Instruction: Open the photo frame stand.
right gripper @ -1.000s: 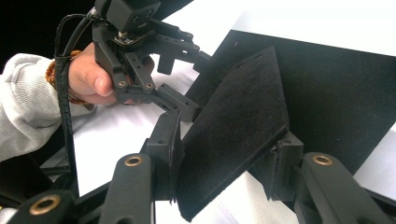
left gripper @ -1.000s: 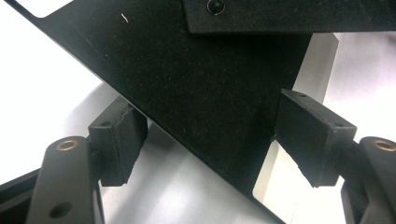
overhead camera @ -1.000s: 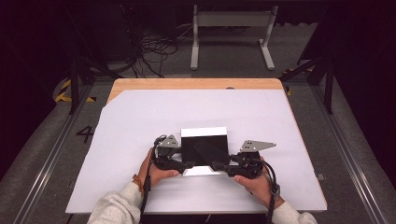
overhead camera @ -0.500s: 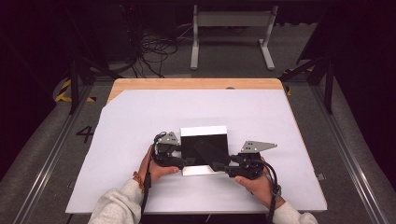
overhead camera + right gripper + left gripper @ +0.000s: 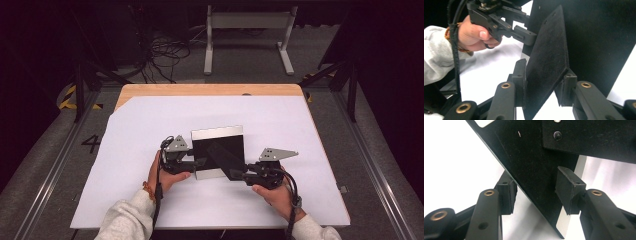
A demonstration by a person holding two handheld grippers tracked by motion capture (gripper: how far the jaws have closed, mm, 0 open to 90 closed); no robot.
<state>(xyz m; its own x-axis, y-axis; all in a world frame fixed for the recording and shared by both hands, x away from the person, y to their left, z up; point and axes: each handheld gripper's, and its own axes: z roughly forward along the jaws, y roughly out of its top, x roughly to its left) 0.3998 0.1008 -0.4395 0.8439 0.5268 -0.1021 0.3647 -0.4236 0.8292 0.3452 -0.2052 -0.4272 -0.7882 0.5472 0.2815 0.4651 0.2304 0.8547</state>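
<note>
A black picture frame [image 5: 217, 150] with a silver rim lies back-up in the middle of the white table [image 5: 150, 130]. My left gripper [image 5: 200, 162] is shut on its left edge, and the pads [image 5: 507, 192] press the dark board [image 5: 534, 157] from both sides. My right gripper [image 5: 240, 175] is shut on the frame's felt-covered stand flap [image 5: 225, 159], which tilts up off the back. Up close, the flap [image 5: 549, 50] stands between the right jaws, with the frame back [image 5: 604, 37] behind it. The left gripper [image 5: 527, 37] and the hand that holds it show beyond.
White sheet covers most of the wooden table, whose bare rim [image 5: 210, 90] shows at the far edge. Cables [image 5: 165, 50] and a metal stand [image 5: 247, 30] lie on the floor beyond. Floor rails [image 5: 50, 170] run along both sides of the table.
The right gripper has swung the stand flap up from the frame's back. The left gripper and the frame have stayed almost still.
</note>
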